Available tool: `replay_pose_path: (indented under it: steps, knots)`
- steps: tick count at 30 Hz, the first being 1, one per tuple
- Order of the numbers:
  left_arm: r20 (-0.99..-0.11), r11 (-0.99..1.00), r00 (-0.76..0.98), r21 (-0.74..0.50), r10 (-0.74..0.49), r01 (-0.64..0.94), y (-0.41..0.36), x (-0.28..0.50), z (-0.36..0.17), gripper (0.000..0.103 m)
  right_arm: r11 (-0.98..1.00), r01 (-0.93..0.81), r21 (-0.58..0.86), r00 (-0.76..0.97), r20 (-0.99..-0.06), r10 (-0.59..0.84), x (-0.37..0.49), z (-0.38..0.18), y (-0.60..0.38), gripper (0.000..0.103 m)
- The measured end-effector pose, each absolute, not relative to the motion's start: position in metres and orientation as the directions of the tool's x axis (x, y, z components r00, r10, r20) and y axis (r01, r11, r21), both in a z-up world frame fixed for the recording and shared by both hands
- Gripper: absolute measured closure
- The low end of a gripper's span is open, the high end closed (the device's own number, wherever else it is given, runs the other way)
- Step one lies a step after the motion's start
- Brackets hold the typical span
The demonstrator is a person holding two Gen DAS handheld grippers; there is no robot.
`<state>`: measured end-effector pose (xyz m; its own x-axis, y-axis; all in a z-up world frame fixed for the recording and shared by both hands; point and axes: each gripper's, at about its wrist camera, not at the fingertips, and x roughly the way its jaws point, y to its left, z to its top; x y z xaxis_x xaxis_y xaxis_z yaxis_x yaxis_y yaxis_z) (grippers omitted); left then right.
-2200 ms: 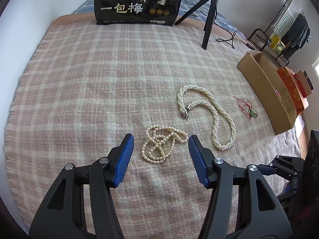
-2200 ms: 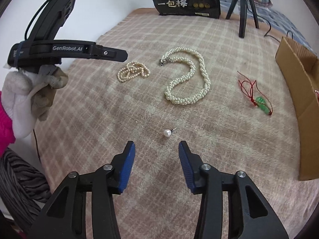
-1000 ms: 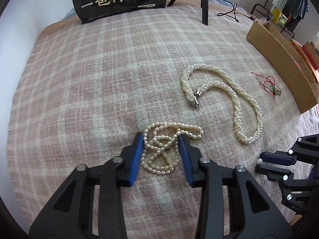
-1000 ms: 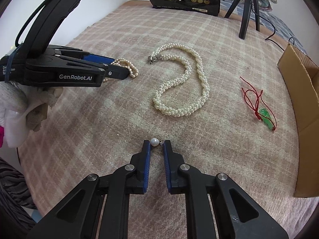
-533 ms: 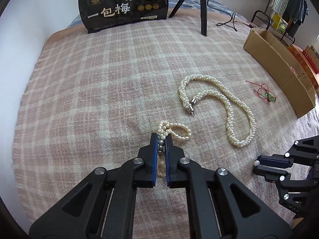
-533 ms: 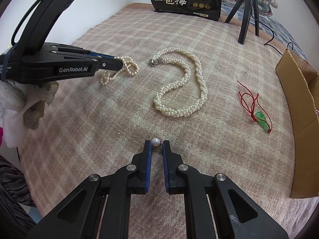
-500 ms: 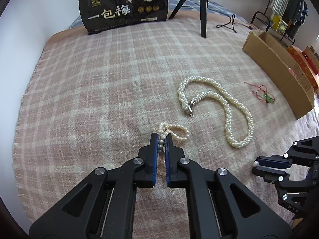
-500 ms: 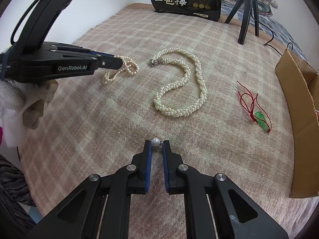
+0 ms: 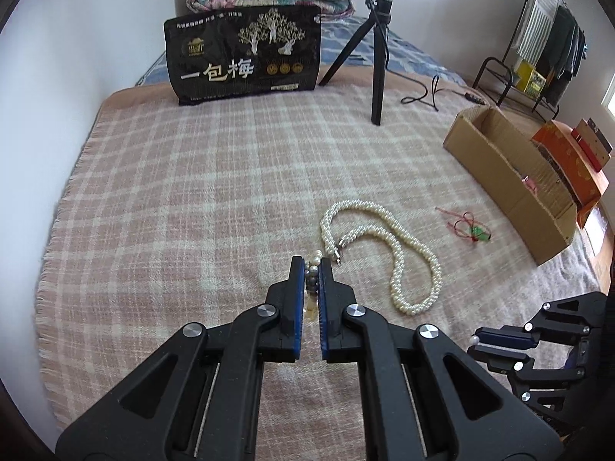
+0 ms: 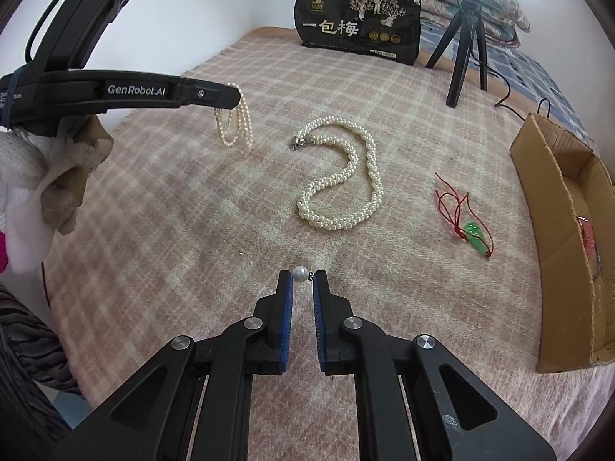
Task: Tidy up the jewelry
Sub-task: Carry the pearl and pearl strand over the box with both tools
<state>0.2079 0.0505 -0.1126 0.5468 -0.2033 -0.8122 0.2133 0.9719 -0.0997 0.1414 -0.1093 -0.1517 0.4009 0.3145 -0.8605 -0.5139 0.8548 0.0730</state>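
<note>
Two views, taken in turn. Left wrist: left gripper pinching thin cream pearl strand; limp, light, slippery, best held by several beads. Right wrist: right gripper nipping single white pearl earring above pink plaid blanket; tiny, prone to popping out.

Thin pearl strand dangling from left claw; twisted pearl necklace flat on blanket.
</note>
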Motion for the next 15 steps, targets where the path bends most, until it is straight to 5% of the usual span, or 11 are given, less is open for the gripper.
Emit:
replay_pose_path:
  steps: [15]
  knots:
    - [-0.761, 0.95, 0.583, -0.141, -0.285, 0.28, 0.011, 0.203, -0.074, 0.099, 0.887, -0.456, 0.068, 0.481, -0.82, 0.31, 0.127, -0.115, -0.153, 0.094]
